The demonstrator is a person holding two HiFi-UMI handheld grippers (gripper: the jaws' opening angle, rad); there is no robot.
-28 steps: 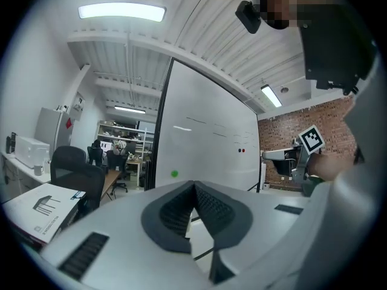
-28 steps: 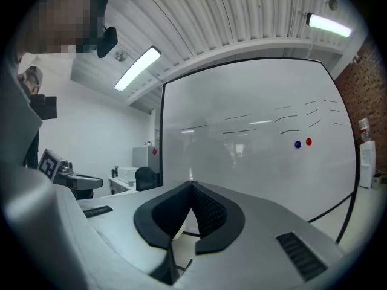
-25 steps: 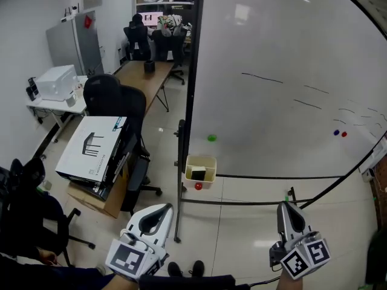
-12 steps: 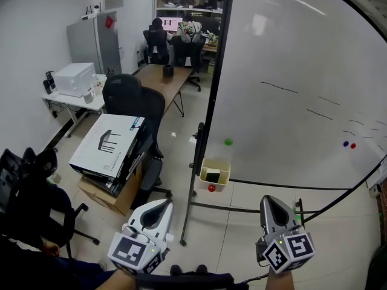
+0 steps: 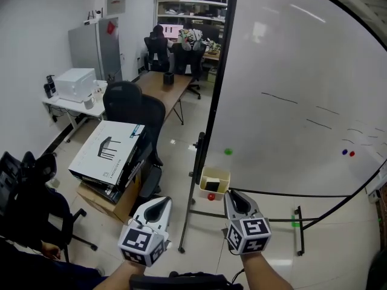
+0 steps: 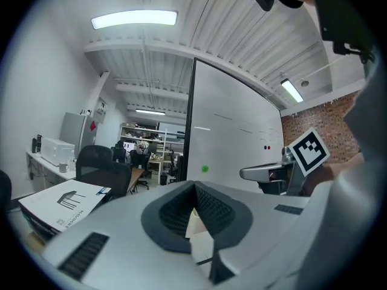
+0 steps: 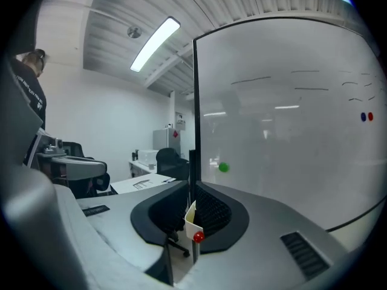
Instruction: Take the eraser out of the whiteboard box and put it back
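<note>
A small pale yellow box [image 5: 216, 177] hangs at the whiteboard's [image 5: 290, 101] lower left corner, with something dark, likely the eraser [image 5: 212, 188], inside it. A red magnet [image 5: 210, 196] sits under the box and a green one [image 5: 228, 151] above it. My right gripper [image 5: 233, 196] points at the box from just below and right of it; its jaws have just been opening, are a little apart and hold nothing. Between them the right gripper view shows the box [image 7: 190, 217] and red magnet [image 7: 197, 237]. My left gripper [image 5: 158, 205] is lower left, narrowly open and empty.
The whiteboard stand's post and foot [image 5: 188, 222] rise between the grippers. Black office chairs [image 5: 130, 110] and a flat carton stack [image 5: 106, 156] stand at the left. A long desk [image 5: 163, 86] runs back to a seated person. A white table with a printer [image 5: 74, 83] is far left.
My right gripper has swung from the lower right leftward and forward, up to the box. The left gripper has edged forward a little. The head view has shifted.
</note>
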